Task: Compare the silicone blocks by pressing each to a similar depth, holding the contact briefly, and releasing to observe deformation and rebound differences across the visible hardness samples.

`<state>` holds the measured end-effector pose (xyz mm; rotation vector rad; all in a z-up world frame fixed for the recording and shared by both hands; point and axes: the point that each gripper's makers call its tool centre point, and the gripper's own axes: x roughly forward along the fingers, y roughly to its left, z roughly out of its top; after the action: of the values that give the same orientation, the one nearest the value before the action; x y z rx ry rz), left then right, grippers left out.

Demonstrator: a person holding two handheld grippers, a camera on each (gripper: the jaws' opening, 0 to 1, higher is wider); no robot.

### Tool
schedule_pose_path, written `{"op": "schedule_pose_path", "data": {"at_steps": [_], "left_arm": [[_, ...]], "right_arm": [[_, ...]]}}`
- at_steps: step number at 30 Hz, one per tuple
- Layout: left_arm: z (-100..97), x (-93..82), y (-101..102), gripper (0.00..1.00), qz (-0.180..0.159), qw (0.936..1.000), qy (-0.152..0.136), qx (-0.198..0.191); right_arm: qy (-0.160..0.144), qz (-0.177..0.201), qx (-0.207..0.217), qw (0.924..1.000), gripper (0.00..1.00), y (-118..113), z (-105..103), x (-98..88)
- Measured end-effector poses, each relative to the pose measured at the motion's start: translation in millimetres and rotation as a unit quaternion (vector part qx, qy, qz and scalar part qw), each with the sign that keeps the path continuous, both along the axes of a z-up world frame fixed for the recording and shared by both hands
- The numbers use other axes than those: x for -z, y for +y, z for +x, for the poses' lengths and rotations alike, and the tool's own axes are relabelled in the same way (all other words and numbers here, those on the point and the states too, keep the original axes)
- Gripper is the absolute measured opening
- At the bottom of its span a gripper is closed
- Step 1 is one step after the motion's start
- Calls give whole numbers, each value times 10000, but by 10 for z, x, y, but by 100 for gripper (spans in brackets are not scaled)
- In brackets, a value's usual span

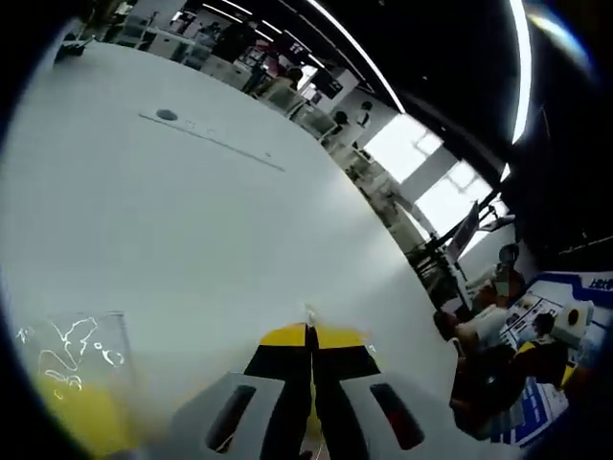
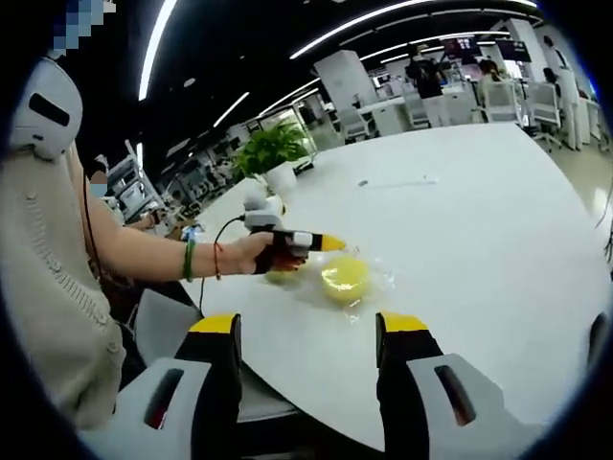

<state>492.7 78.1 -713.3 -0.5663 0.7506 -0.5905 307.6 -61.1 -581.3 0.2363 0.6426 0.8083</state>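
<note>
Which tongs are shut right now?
The left tongs, their yellow tips pressed together above the white table; the right tongs stand wide apart.

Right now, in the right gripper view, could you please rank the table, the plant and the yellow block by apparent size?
1. Table, by far.
2. Plant.
3. Yellow block, close to the plant in apparent size; it lies nearer the camera, so true order is unsure.
</note>
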Motion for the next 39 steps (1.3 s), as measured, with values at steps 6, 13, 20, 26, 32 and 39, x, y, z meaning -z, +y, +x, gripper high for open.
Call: {"op": "schedule_pose_path", "data": {"at_steps": [6, 13, 20, 26, 32, 39], "left_arm": [[2, 66, 44, 0, 23, 9998, 85, -155], [-18, 86, 61, 0, 77, 9993, 47, -352], [-156, 87, 77, 0, 22, 9974, 59, -718], [-187, 66, 105, 0, 303, 9977, -225, -563], [-194, -52, 128, 7, 737, 9941, -741, -276], [-258, -314, 317, 21, 1054, 9868, -1219, -134]], "right_arm": [[18, 8, 26, 10000, 51, -19, 7, 17], [-17, 43, 53, 10000, 50, -21, 11, 4], [-49, 70, 34, 10000, 50, -7, 4, -15], [-157, 114, 56, 9998, 51, -1, 21, -78], [-322, 127, 139, 9993, 53, -10, 35, -172], [-526, 161, 207, 9983, 56, 33, 29, -308]]}}
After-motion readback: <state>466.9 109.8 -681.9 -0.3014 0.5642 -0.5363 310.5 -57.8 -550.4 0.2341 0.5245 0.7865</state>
